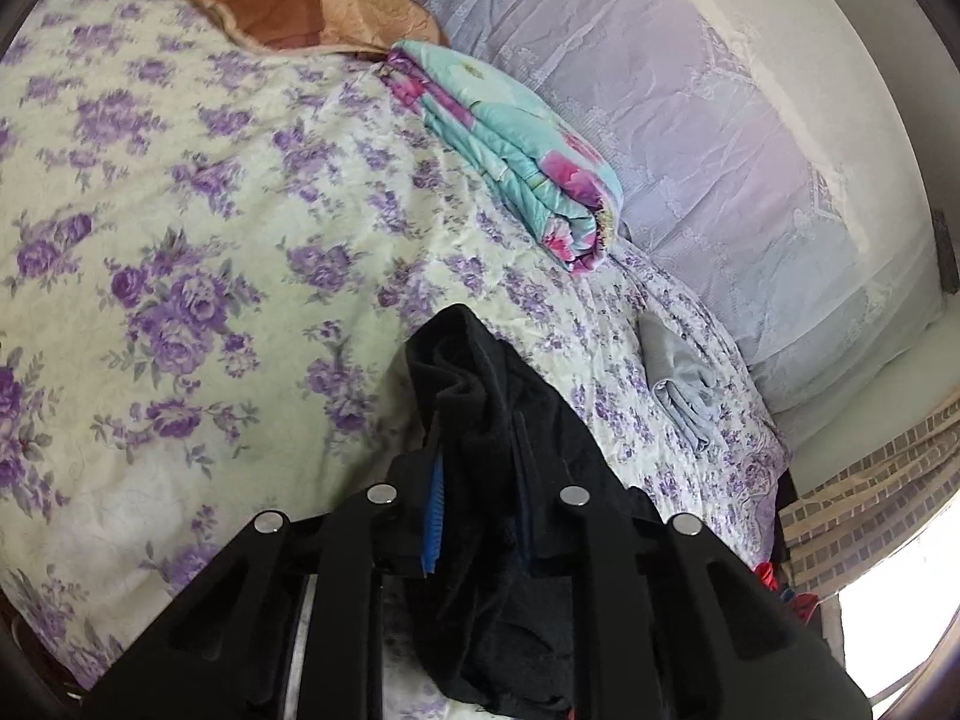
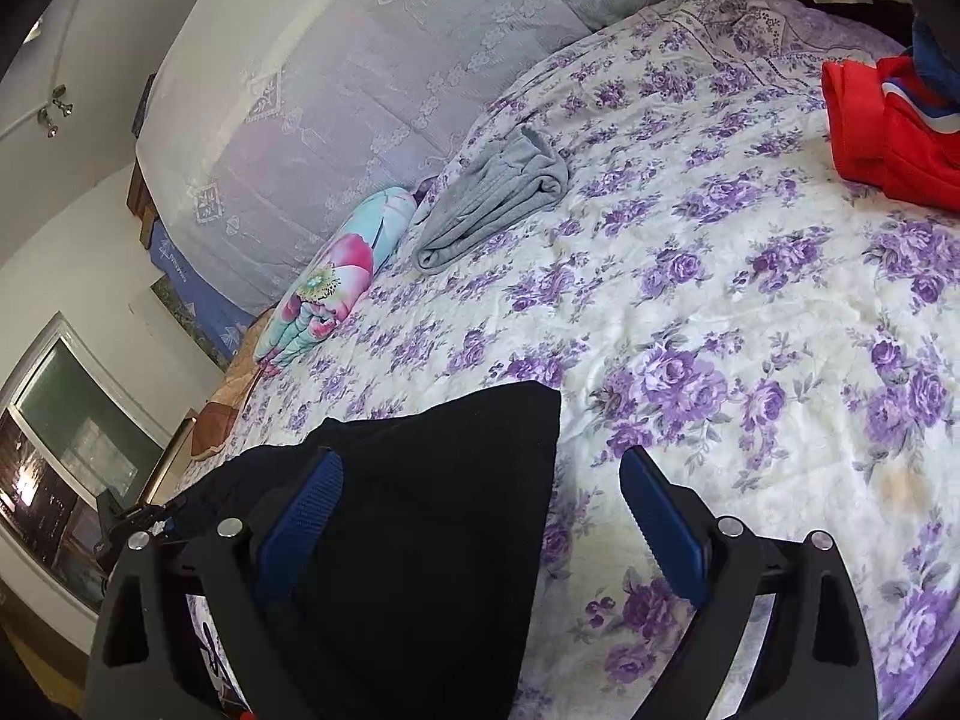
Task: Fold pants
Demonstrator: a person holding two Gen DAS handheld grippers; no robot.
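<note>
Black fabric fills the lower middle of both views: the pants (image 1: 480, 420) lie on the bed (image 1: 180, 240), whose cover is pale with purple flowers. In the left wrist view, the left gripper (image 1: 474, 516) has its jaws drawn close together on a bunched fold of the pants, which rises between them toward 12 o'clock; a strip of blue pad (image 1: 433, 516) shows against the cloth. In the right wrist view, the right gripper (image 2: 480, 516) has its jaws spread wide, with nothing pinched; a flat corner of the pants (image 2: 432, 510) lies between them, touching the left-hand blue pad (image 2: 300, 528) and well apart from the other, which stands over the bare bed cover (image 2: 720, 330). At 1 o'clock in the left view sits a folded turquoise and pink quilt (image 1: 516, 150), and at 3 o'clock a folded grey garment (image 1: 684, 390). A brown cushion (image 1: 288, 6) lies at 11 o'clock. In the right view, a red garment (image 2: 882, 132) rests at 2 o'clock near the bed's edge.
</note>
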